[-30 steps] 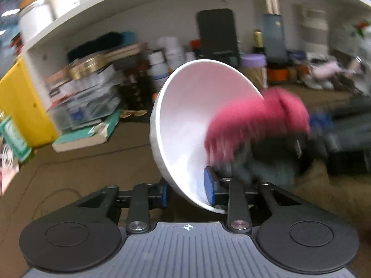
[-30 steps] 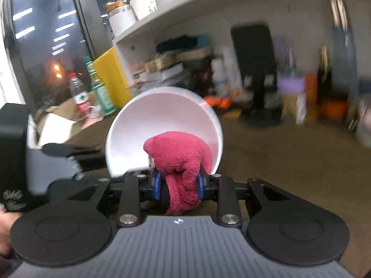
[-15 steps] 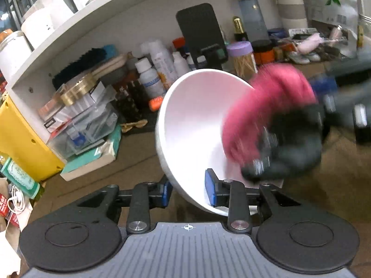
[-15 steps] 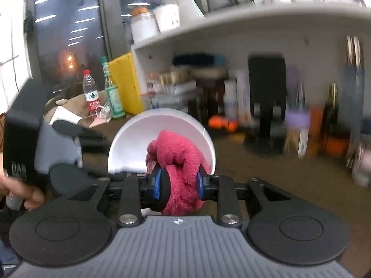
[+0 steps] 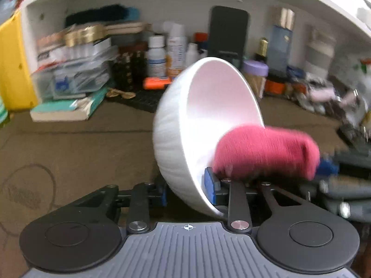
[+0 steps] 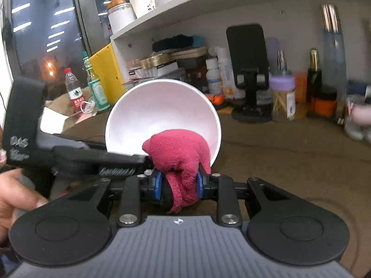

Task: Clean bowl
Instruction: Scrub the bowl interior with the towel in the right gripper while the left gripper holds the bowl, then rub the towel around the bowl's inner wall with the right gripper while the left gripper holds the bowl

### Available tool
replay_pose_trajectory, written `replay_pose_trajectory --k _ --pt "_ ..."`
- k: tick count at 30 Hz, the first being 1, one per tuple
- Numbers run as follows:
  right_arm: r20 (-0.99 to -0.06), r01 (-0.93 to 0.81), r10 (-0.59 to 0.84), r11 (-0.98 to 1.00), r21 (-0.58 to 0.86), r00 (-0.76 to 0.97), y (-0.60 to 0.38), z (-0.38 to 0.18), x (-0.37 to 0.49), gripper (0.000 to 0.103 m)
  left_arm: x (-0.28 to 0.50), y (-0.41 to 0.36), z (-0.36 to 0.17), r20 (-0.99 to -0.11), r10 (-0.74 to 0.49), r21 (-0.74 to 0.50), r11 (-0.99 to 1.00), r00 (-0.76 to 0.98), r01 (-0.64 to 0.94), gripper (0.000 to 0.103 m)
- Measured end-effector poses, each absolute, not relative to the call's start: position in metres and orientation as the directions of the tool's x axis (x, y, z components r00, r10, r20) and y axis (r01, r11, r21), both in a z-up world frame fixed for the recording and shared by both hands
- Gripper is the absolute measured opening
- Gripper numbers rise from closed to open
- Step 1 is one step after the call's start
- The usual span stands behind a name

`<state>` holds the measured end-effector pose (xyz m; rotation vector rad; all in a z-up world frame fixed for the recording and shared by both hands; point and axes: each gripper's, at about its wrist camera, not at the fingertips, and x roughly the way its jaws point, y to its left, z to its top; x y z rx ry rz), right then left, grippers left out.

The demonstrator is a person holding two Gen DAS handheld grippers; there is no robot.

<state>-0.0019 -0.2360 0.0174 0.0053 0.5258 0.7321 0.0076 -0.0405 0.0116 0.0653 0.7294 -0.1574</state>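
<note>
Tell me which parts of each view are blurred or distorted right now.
Left wrist view: the pink cloth and the right gripper behind it smear with motion, and the shelf clutter is soft; the white bowl is fairly crisp. Right wrist view: cloth and bowl are sharp, while the far right edge blurs. Both views bow the shelf through fisheye distortion.

Bowl (image 5: 185,127) tipped on its side above table (image 5: 81,153), rim clamped at 6 o'clock in left gripper (image 5: 187,192), cloth (image 6: 178,153) pressed inside at 5 o'clock, held by right gripper (image 6: 178,185), shelf clutter behind at 12 o'clock.
</note>
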Motion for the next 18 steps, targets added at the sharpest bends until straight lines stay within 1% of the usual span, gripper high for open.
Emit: replay_pose_trajectory --k 2,4,5,6,8,11,13,16,18 --pt "-0.448 -0.654 0.619 0.751 0.096 0.645 -0.229 0.025 0.001 0.028 0.003 -0.043 0.012 -0.671 -0.121 0.031 0.981 0.732 0.191 0.033" --pt "-0.435 -0.664 0.621 0.745 0.067 0.652 -0.225 0.033 0.006 0.028 -0.002 -0.050 0.013 -0.671 -0.111 0.079 0.972 0.733 0.220 0.034" --pt "-0.400 -0.677 0.625 0.736 0.015 0.670 -0.218 0.048 0.006 0.028 -0.004 -0.053 0.013 -0.672 -0.107 0.101 0.967 0.733 0.233 0.034" --pt "-0.396 -0.679 0.626 0.734 0.010 0.671 -0.218 0.048 0.007 0.028 -0.005 -0.055 0.014 -0.674 -0.102 0.120 0.962 0.731 0.246 0.035" --pt "-0.379 -0.716 0.639 0.691 -0.099 0.669 -0.201 0.062 0.000 0.028 -0.008 -0.055 0.017 -0.685 -0.092 0.150 0.953 0.723 0.264 0.036" --pt "-0.343 -0.798 0.722 0.568 -0.201 0.601 -0.198 0.060 -0.026 0.028 -0.012 -0.043 0.023 -0.696 -0.086 0.198 0.931 0.713 0.306 0.035" --pt "-0.334 -0.808 0.736 0.538 -0.240 0.589 -0.198 0.061 -0.037 0.027 -0.014 -0.039 0.027 -0.707 -0.079 0.232 0.913 0.703 0.336 0.035" --pt "-0.326 -0.816 0.748 0.537 -0.215 0.578 -0.206 0.059 -0.042 0.027 -0.013 -0.032 0.035 -0.728 -0.031 0.322 0.866 0.685 0.382 0.035" --pt "-0.382 -0.792 0.702 0.587 -0.168 0.601 -0.209 0.041 -0.032 0.027 -0.009 -0.028 0.037 -0.728 -0.006 0.350 0.857 0.685 0.379 0.035"
